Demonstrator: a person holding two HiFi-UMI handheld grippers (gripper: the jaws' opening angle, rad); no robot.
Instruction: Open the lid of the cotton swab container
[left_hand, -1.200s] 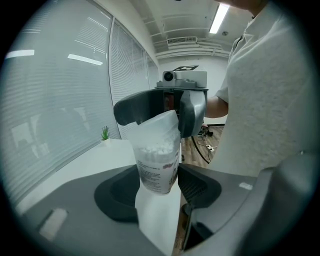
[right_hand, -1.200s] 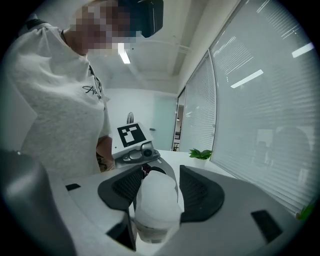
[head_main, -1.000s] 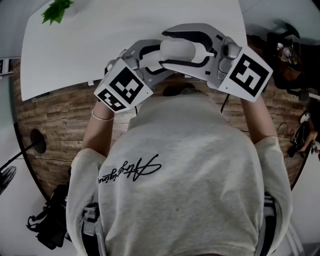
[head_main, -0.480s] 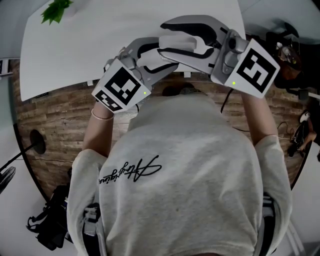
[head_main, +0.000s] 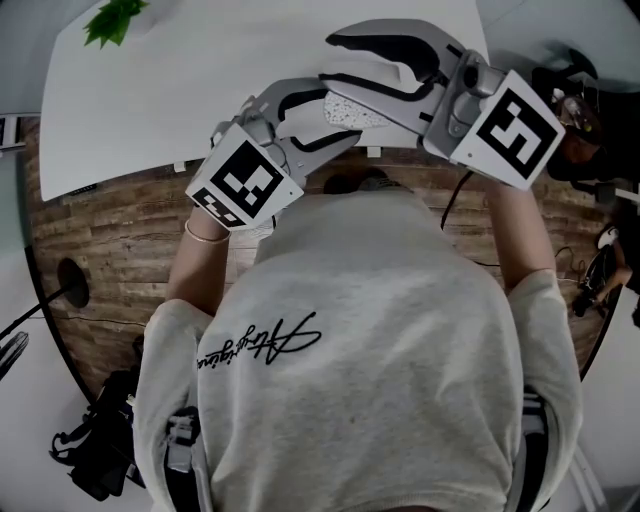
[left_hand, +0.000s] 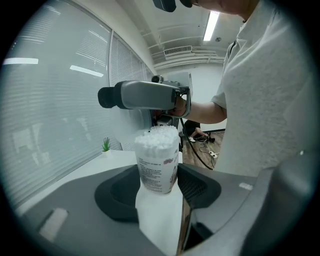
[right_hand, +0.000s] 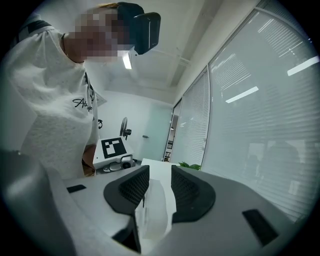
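Left claw (left_hand: 159, 189) is gripping the cotton swab container (left_hand: 157, 162) at a middling width, with both dark pads (left_hand: 117, 192) pressing on its sides. The container is sitting upright in the grip, up in the air in front of the person's chest, over the near edge of the white counter (head_main: 200, 90). Its top is already open, and the swab tips (left_hand: 157, 135) are poking out in a white bunch.

Right claw (right_hand: 160, 192) is hanging just above the container, at 12 o'clock from it in the left gripper view. Its jaws are closing in fairly narrow, and a clear lid (right_hand: 152, 212) is sitting between the ribbed pads, looking pinched on both sides. The lid is off the container.

From the head view both claws are meeting around 12 o'clock, tips crossing over each other. A little green plant (head_main: 113, 20) is sitting way off at the counter's 10 o'clock corner.
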